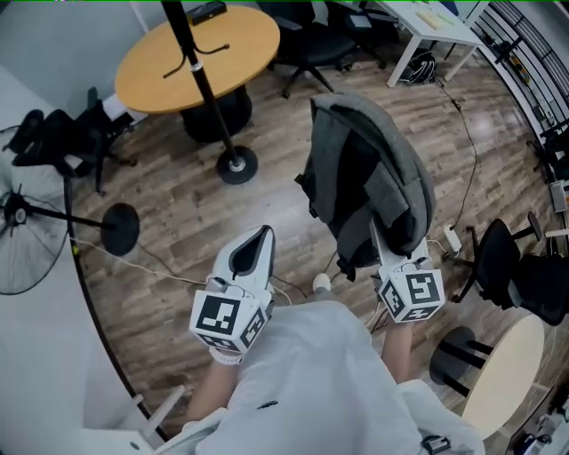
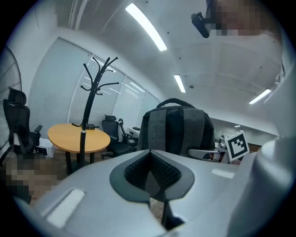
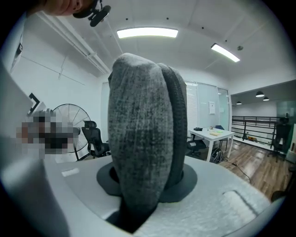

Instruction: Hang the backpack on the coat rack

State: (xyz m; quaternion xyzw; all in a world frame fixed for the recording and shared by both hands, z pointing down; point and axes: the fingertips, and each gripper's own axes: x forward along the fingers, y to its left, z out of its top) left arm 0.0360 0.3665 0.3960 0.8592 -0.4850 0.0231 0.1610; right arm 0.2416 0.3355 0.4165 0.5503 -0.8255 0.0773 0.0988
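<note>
The grey and black backpack (image 1: 369, 173) hangs above the wood floor, held at its near end by my right gripper (image 1: 384, 244). In the right gripper view its thick grey fabric (image 3: 143, 134) fills the space between the jaws of my right gripper (image 3: 145, 185), which is shut on it. My left gripper (image 1: 258, 238) is to the left of the pack, apart from it, shut with nothing in it; its black pads (image 2: 150, 173) meet. The black coat rack (image 1: 200, 75) stands ahead to the left, beside the round wooden table (image 1: 156, 58). From the left gripper view, the coat rack (image 2: 87, 104) and the backpack (image 2: 175, 127) both show ahead.
A standing fan (image 1: 20, 222) and a black round base (image 1: 120, 227) are at the left. Black office chairs (image 1: 311, 40) sit behind the table, another chair (image 1: 511, 271) at the right. A white desk (image 1: 436, 25) is at the back right, a pale round table (image 1: 502, 382) near right. Cables cross the floor.
</note>
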